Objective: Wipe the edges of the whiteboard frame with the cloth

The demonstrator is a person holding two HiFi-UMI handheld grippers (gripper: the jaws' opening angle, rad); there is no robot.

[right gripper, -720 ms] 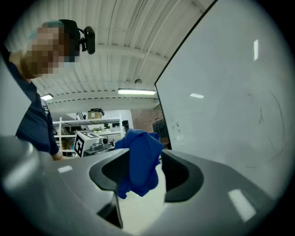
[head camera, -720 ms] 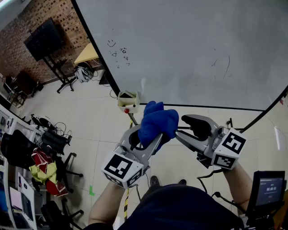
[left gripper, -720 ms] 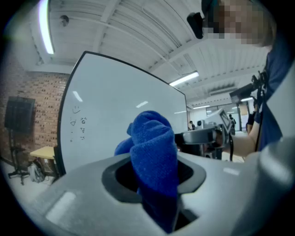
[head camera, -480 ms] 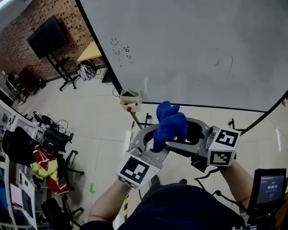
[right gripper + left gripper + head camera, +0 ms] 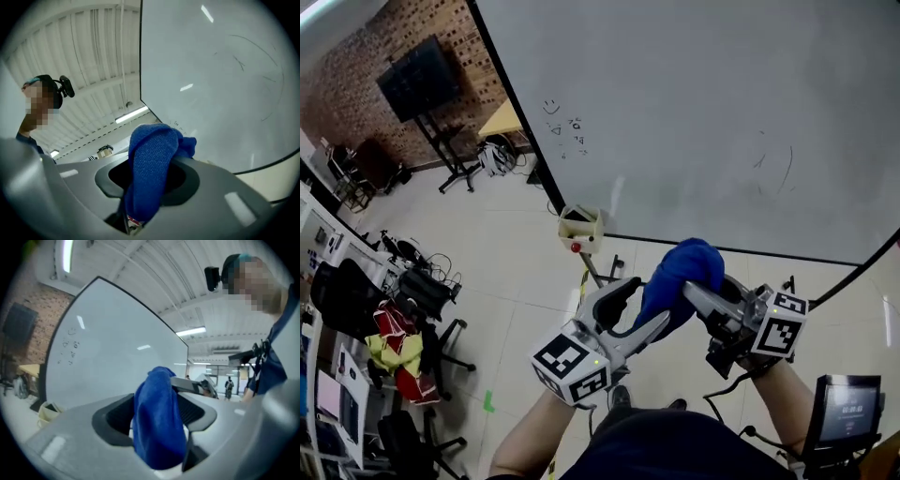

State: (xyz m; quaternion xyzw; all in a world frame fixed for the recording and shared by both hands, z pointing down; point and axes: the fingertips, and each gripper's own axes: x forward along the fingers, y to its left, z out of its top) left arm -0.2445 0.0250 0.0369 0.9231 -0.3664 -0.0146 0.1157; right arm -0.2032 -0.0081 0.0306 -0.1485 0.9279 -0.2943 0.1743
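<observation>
A blue cloth (image 5: 680,277) is bunched between my two grippers in front of the whiteboard (image 5: 703,122), just below its black bottom frame edge (image 5: 722,248). My right gripper (image 5: 705,283) is shut on the cloth (image 5: 150,173), which fills the gap between its jaws. My left gripper (image 5: 645,305) reaches in from the left with its jaws spread wide. The cloth (image 5: 159,423) hangs between them with a gap at each side. The board's black left frame edge (image 5: 520,112) runs up to the left. Faint pen marks (image 5: 567,127) show near it.
A small beige box with a red knob (image 5: 581,228) sits at the whiteboard's lower left corner on a stand. A TV on a stand (image 5: 417,80) and a wooden table (image 5: 508,120) are far left. Cluttered chairs (image 5: 394,337) stand below them. A screen (image 5: 844,412) is at lower right.
The cloth has passed from the left gripper's jaws to the right gripper's. The left jaws have spread open. Both grippers and the cloth have shifted right, nearer the bottom frame edge.
</observation>
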